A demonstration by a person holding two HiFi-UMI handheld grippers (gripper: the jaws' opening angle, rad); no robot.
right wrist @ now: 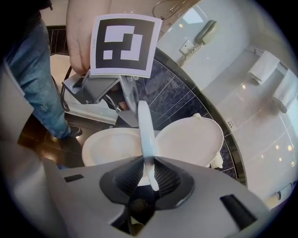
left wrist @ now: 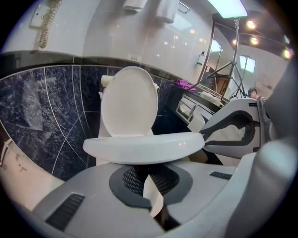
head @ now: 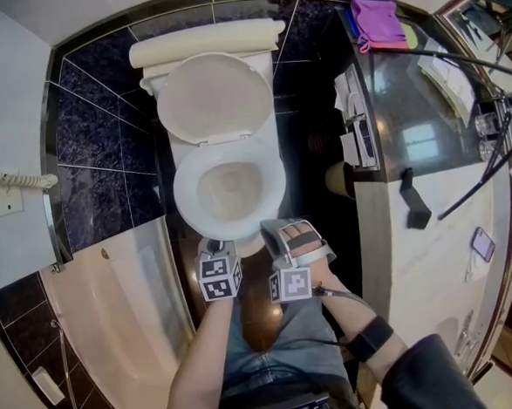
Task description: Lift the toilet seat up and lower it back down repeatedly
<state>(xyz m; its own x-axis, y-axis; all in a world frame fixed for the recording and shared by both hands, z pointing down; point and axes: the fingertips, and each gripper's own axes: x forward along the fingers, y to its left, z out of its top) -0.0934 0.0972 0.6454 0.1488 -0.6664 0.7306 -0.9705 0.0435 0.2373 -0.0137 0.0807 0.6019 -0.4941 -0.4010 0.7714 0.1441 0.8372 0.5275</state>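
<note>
The toilet seat is probably a light, stiff moulded ring. It should swing freely on its rear hinge but drop with a bang if let go, and its glossy surface looks slippery, so the front rim, farthest from the hinge, is the sensible place to hold it. It is held there now. The left claw is closed on a sliver of that rim, and the right claw just beside it is clamped on the same edge, with the seat running up between its pads like a thin blade. The seat is plain white, smooth and oval, with a thin rounded lip, and both gripper views show it edge-on. It appears to be lifted partway, standing between the bowl below and the raised lid, which leans back against the cistern. Dark veined wall tiles surround the toilet, and a bathtub lies to its left under a corded wall phone. To the right is a pale vanity counter, with a purple cloth at its far end. The person's jeans show at the bottom of the head view.
</note>
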